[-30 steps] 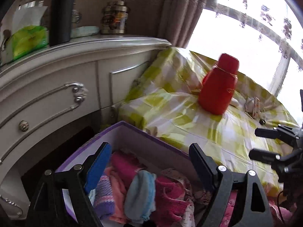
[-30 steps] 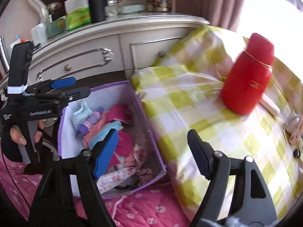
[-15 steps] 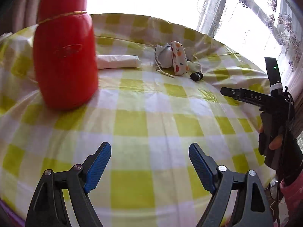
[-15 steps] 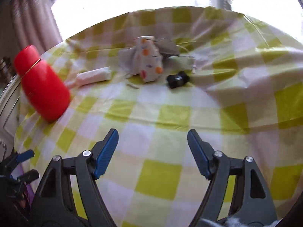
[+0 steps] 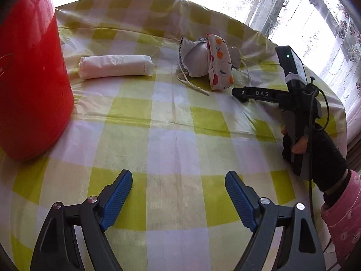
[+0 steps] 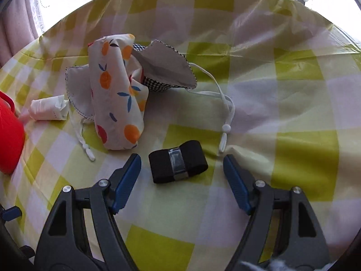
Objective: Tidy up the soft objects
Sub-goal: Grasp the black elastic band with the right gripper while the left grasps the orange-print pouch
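Note:
A folded fruit-print cloth (image 6: 117, 97) lies over grey checked-edge face masks (image 6: 167, 70) with white straps on the yellow checked tablecloth (image 6: 293, 103); the pile also shows in the left wrist view (image 5: 216, 63). A black rolled band with a clear tape strip (image 6: 178, 164) lies just ahead of my right gripper (image 6: 181, 169), which is open, its tips on either side of the band. A white wrapped roll (image 5: 115, 65) lies left of the pile. My left gripper (image 5: 178, 189) is open and empty over bare tablecloth (image 5: 176, 122). The right gripper (image 5: 248, 94) reaches in beside the pile.
A tall red flask (image 5: 29, 79) stands at the left of the table, its edge also in the right wrist view (image 6: 9, 135). Lace-curtained windows (image 5: 315, 11) lie behind the table. The table edge drops away at the far and right sides.
Both grippers swung away from the purple box of clothes to the table. The right gripper has since closed in on the black band until it lies between the open tips.

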Tool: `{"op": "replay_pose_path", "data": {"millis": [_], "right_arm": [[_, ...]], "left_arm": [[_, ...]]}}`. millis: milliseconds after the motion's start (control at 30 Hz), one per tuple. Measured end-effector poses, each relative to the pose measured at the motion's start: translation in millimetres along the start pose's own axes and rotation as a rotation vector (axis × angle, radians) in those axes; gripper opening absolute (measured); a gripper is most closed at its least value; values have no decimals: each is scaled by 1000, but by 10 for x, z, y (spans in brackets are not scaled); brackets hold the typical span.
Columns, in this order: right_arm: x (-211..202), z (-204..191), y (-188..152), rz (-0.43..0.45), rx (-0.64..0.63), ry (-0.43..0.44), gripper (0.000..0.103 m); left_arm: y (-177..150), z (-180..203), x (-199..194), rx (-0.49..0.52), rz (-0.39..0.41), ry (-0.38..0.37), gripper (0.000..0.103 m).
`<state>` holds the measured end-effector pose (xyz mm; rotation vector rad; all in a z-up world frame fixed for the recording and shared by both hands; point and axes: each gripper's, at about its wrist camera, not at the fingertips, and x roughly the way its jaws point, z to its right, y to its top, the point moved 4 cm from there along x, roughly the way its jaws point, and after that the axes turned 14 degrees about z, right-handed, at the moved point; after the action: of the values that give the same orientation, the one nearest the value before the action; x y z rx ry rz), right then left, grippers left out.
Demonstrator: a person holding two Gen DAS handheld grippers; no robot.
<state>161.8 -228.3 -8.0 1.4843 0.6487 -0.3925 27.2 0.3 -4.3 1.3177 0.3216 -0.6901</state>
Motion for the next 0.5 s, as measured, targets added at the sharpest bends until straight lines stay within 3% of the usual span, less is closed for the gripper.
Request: {"op": "replay_pose_path", "data": {"millis": [67, 100, 300, 433, 500], "right_arm": [[23, -2, 20, -8, -29, 10, 72], [0, -6, 7, -13, -57, -4, 50], [-619, 194, -345, 7, 84, 30, 50], [-1069, 224, -651, 15, 140, 40, 50], [-1219, 201, -756, 22, 133, 37, 50]], "left_arm": [[140, 55, 150, -14, 5, -9, 85], [222, 85, 248, -24, 4, -15, 85], [746, 445, 952, -69, 38, -66, 85], [1073, 760, 1413, -37, 92, -30, 85], [1174, 903, 1609, 24, 108, 27, 85]]}}
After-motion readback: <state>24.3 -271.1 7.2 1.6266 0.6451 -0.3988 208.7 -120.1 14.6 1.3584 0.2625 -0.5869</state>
